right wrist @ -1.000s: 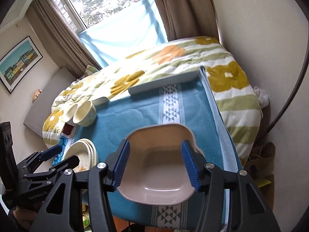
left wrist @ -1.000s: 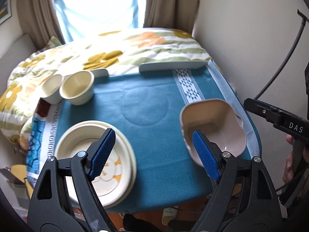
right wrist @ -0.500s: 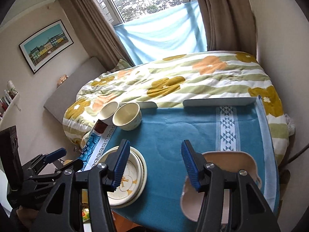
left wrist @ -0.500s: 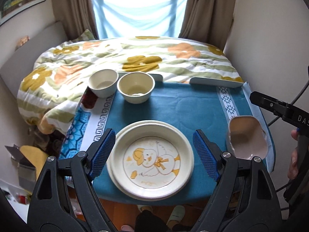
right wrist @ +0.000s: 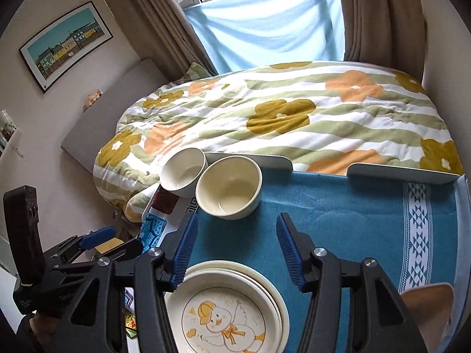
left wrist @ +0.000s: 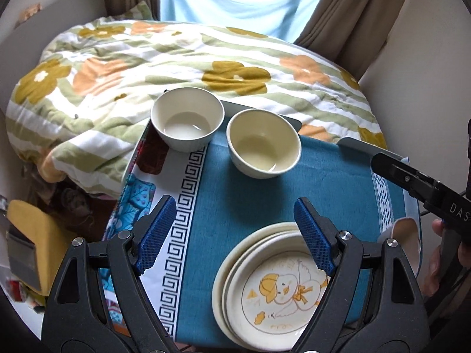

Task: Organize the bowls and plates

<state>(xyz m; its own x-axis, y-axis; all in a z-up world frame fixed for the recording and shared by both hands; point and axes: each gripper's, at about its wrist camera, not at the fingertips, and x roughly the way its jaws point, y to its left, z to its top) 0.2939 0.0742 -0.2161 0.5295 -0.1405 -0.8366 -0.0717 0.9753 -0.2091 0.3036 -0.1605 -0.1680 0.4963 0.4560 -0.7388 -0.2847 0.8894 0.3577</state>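
Note:
A stack of cream plates [left wrist: 276, 288], the top one with a duck drawing, sits at the near edge of the blue-clothed table [left wrist: 332, 185]; it also shows in the right wrist view [right wrist: 226, 311]. Two round bowls stand at the far left: a white bowl [left wrist: 187, 117] [right wrist: 182, 172] and a cream bowl [left wrist: 263, 142] [right wrist: 229, 188]. A beige square dish [left wrist: 404, 244] [right wrist: 426, 309] lies at the near right. My left gripper [left wrist: 235, 235] is open and empty above the table's near left. My right gripper [right wrist: 234, 250] is open and empty above the plates.
A bed with a flowered quilt [left wrist: 176, 56] [right wrist: 294, 117] abuts the table's far edge. A wall [left wrist: 426, 58] is close on the right. The floor at the left holds clutter and a yellow object [left wrist: 32, 235].
Both grippers have swung left, away from the beige square dish. The right gripper went from framing the dish to standing over the plates. The bowls now sit ahead.

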